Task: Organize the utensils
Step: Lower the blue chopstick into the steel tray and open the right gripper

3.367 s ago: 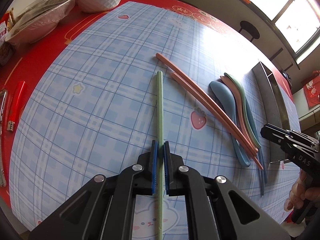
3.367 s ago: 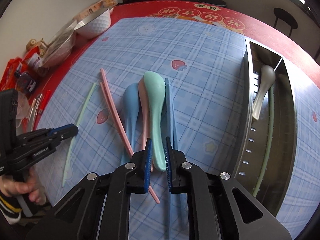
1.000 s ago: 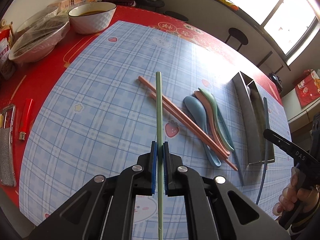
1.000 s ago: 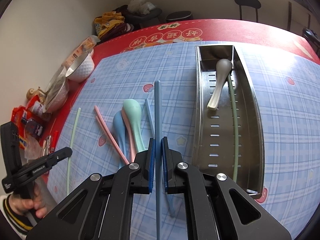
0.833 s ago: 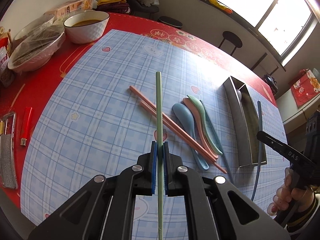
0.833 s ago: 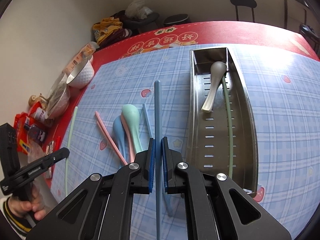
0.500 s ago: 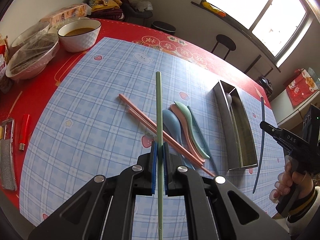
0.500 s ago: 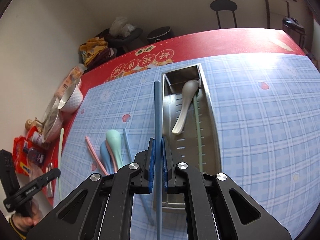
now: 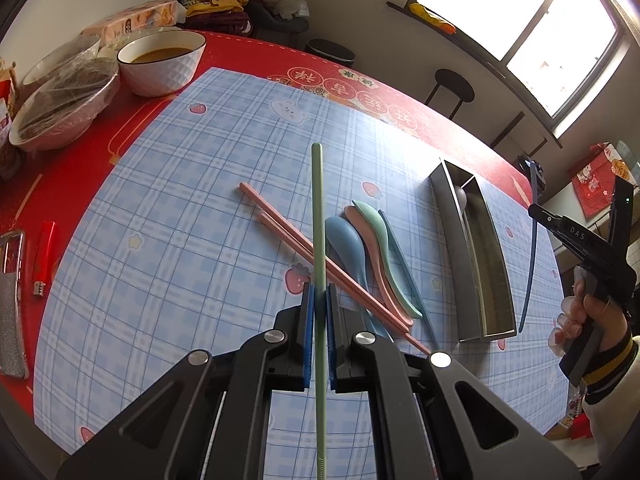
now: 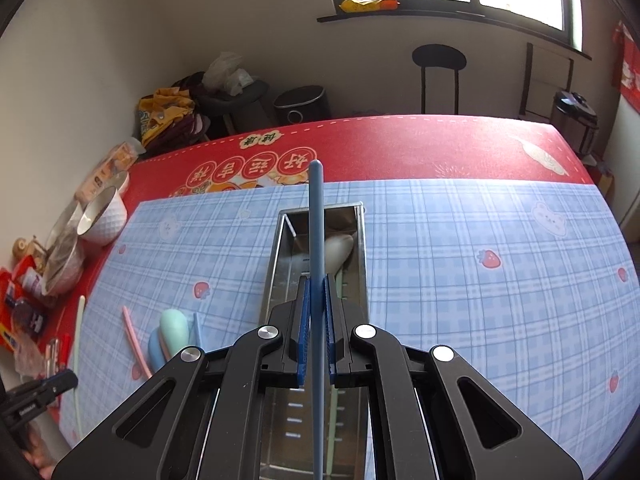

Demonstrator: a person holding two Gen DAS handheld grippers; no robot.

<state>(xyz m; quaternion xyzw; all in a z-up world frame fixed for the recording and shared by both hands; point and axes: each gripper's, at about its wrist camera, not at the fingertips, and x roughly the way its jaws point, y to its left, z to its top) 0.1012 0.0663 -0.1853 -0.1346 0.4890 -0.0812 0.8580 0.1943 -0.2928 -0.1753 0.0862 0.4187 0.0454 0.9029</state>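
The blue chopstick (image 10: 316,240), clamped in the right gripper (image 10: 316,308), hangs above the steel tray (image 10: 362,264) near the tabletop's right edge, while the left gripper (image 9: 318,312) pinches a green chopstick (image 9: 318,216) over 2 pink chopsticks (image 9: 288,232) and 3 spoons (image 9: 372,240) mid-table.

Your table (image 9: 80,168), red cloth under a blue checked mat (image 9: 180,240), carries pink chopsticks (image 9: 288,232), three spoons (image 9: 372,248), a steel tray (image 9: 452,240) and bowls (image 9: 160,64).

Both claws (image 9: 318,308) (image 10: 316,312) clamped, angled downward
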